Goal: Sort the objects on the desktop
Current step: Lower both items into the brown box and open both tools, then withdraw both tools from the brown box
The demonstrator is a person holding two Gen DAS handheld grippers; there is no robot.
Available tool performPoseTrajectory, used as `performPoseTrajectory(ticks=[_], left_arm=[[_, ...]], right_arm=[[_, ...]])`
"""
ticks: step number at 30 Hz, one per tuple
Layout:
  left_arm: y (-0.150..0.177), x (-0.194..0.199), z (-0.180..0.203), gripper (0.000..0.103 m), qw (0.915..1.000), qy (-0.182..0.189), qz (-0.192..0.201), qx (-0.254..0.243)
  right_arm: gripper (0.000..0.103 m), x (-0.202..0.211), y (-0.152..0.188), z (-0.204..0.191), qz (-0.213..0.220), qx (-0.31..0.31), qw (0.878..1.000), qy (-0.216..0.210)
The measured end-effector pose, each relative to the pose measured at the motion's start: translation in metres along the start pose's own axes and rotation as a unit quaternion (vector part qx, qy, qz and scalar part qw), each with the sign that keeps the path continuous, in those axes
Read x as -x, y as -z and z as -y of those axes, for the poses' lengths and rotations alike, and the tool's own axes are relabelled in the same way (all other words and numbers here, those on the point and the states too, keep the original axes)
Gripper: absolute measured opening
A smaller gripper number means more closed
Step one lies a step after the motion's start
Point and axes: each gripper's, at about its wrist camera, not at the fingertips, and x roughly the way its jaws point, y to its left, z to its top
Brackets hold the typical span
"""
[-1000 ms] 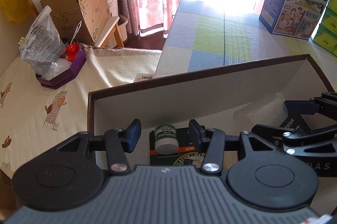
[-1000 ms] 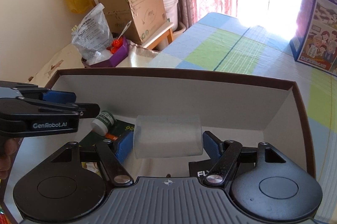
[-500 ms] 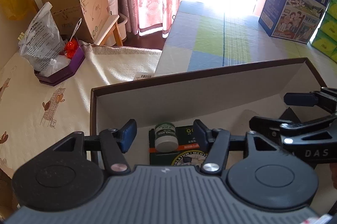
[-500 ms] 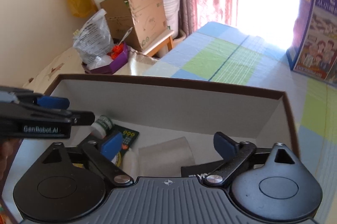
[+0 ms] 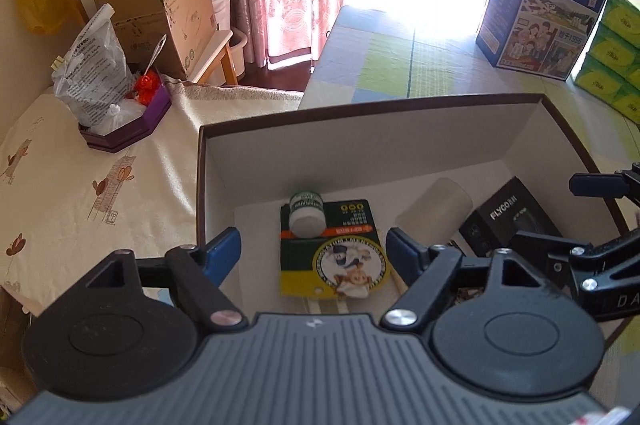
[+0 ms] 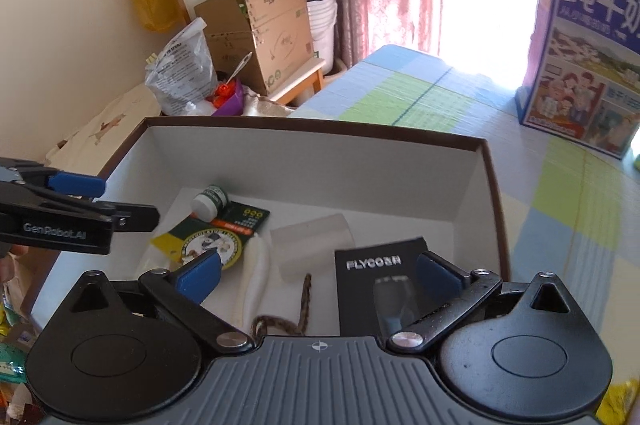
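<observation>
**Both claws open above the box**

The left claw (image 5: 314, 251) is held wide open over the box (image 5: 360, 153), nothing between its blue pads; its jaws have just been opening. The jar (image 5: 307, 215) is seen just beyond the gap, lying on the green card (image 5: 340, 257), clear of both pads. The right claw (image 6: 318, 271) is spread as wide as it goes and grips nothing; its jaws have just been opening too. The cup (image 6: 314, 247) lies on its side on the box floor between and just beyond the pads, untouched. The black pack (image 6: 380, 289) lies beside the cup, partly covered by the right pad.

The cup is translucent and pale against the white floor, so its outline is hard to trace in either view. The lower edge of the card is hidden behind the left claw's body in the left view. The print on the jar cannot be read.

A braided cord (image 6: 288, 321) and a white strip (image 6: 256, 281) on the box floor are shown only in the right view, near that claw's body. In the left view the right claw is cut off at the frame's right edge; in the right view the left claw enters from the left edge. The box stands on the chequered tabletop (image 5: 400, 65).
</observation>
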Motion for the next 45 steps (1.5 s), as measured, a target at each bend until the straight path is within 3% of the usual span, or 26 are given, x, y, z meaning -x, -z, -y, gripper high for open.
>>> performPoseTrajectory(ticks=[8, 19, 45], left_arm=[[0.014, 0.036, 0.004, 0.084, 0.9998, 0.002, 0.012, 0.013], [0.047, 0.073, 0.018, 0.086, 0.9996, 0.009, 0.019, 0.019], [0.113, 0.121, 0.063, 0.086, 0.9996, 0.002, 0.001, 0.027]], right_arm=[[0.101, 0.034, 0.018, -0.001, 0.005, -0.007, 1.0, 0.014], [0.101, 0.075, 0.053, -0.005, 0.004, -0.008, 1.0, 0.019], [0.101, 0.132, 0.11, -0.01, -0.001, 0.039, 0.999, -0.019]])
